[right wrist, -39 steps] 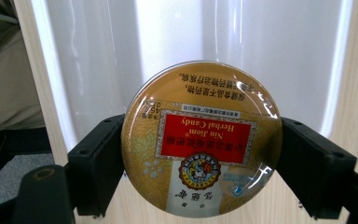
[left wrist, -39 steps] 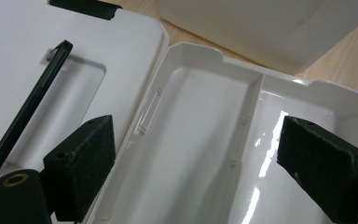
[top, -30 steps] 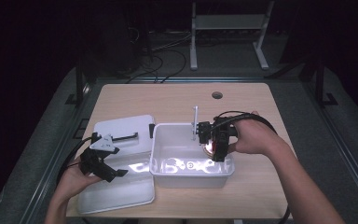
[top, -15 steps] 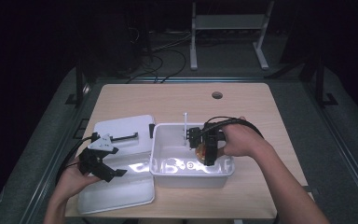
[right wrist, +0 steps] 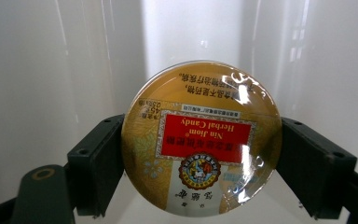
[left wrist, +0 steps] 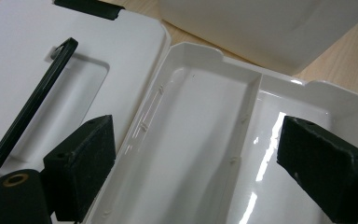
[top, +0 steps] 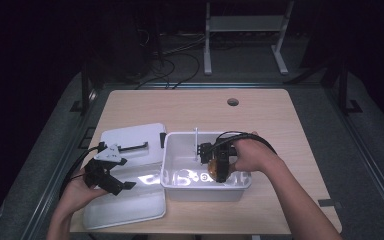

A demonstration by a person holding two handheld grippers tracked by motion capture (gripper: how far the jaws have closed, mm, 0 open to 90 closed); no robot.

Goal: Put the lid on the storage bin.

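The right gripper has moved left and down since a second ago, from the far right side of the white tub to deep inside it near the front wall. The left gripper has stayed in the same spot.

The right gripper squeezes a round gold candy tin by its two sides. The tin has a red label, and the words on it look upside down in the right gripper view. In the high view, the tin is down inside the tub, close to the bottom. A thin white stick stands up in the tub just behind the gripper.

The left gripper hangs over the shallow white tray with its jaws spread wide and nothing between them. The tray has a wall down the middle. A flat white lid with a black handle lies just beside the tray. Everything sits on a wooden table.
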